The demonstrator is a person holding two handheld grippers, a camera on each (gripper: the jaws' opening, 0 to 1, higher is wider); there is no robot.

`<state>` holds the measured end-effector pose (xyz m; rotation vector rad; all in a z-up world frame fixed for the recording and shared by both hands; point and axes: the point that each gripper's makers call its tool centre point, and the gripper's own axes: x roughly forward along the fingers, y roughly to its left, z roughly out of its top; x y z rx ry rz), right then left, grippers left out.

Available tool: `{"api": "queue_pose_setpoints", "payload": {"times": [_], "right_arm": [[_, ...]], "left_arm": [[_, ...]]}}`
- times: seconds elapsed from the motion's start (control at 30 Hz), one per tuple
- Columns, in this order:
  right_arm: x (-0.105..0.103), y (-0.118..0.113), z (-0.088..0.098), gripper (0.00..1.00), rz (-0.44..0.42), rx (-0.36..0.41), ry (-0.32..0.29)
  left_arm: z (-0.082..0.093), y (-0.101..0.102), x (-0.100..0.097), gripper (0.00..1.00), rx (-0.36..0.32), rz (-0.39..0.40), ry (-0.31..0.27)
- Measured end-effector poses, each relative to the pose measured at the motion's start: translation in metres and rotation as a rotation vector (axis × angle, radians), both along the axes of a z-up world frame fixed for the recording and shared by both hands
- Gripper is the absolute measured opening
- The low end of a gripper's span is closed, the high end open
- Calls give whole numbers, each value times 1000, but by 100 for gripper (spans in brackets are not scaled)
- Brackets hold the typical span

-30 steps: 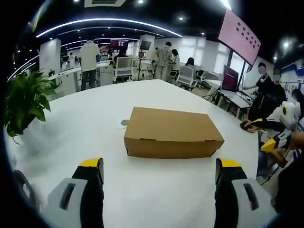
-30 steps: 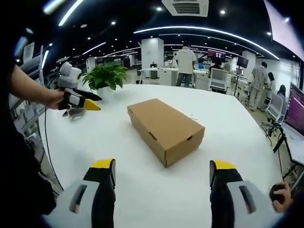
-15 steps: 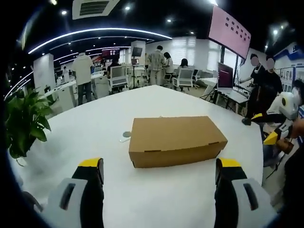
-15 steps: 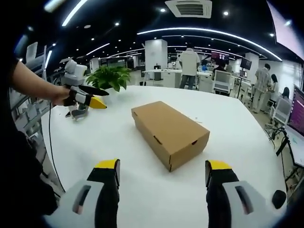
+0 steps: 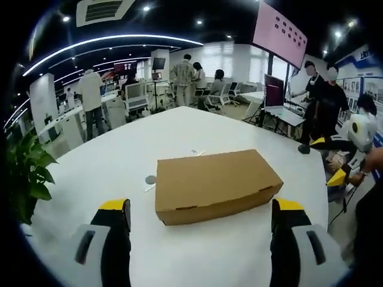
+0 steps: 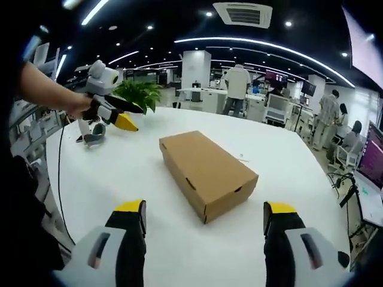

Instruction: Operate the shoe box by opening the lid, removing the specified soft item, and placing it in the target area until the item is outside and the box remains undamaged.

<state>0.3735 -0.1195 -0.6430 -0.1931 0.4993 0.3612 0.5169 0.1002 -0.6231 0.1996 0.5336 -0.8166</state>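
Observation:
A closed brown cardboard shoe box point(image 5: 215, 185) lies on the white table point(image 5: 119, 155), its lid down. My left gripper point(image 5: 200, 208) is open just short of the box's long side, with nothing between its yellow-tipped fingers point(image 5: 114, 210). In the right gripper view the same box point(image 6: 206, 172) shows one short end toward me. My right gripper point(image 6: 204, 210) hangs open in front of that end, empty. The left gripper point(image 6: 131, 115) also appears at the upper left there, held by a hand above the table. The right gripper point(image 5: 330, 160) comes in at the right edge of the left gripper view.
A potted plant point(image 6: 137, 92) stands at the table's far side, also seen as a potted plant point(image 5: 24, 179) on the left. A small round disc point(image 5: 150, 179) lies beside the box. A grey object point(image 6: 93, 137) and a cable point(image 6: 58, 179) sit near the table edge. People and desks stand behind.
Both cameras have shifted a little around the box, which stays where it was, lid closed. In the right gripper view the left gripper has risen slightly. Both grippers remain open.

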Motion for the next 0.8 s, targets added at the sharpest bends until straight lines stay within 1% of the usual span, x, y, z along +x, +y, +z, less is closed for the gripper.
{"api": "queue_pose_setpoints", "payload": {"times": [0.1,0.23,0.3,0.37,0.43,0.53,0.6,0.7,0.8], "right_arm": [[1,-2,-1,83,-11,2,6],[5,-6,0,87,-46,40,14],[9,-9,0,88,-65,60,17],[13,-11,2,88,-80,83,17],[17,-13,3,88,-104,119,24],[22,-15,4,88,-124,144,19],[25,-15,5,87,-130,145,16],[27,-13,2,85,-127,127,17],[31,-15,0,85,-138,110,9]], "left_arm": [[5,3,9,99,2,-3,-1],[12,5,20,99,-1,-3,1],[16,5,24,99,-10,-7,-2],[18,4,26,99,-21,-18,10],[17,6,31,99,-12,-21,11],[12,12,36,99,2,-11,11],[9,14,37,99,2,-3,12],[3,16,40,99,6,1,8],[-5,17,46,99,16,16,11]]}}
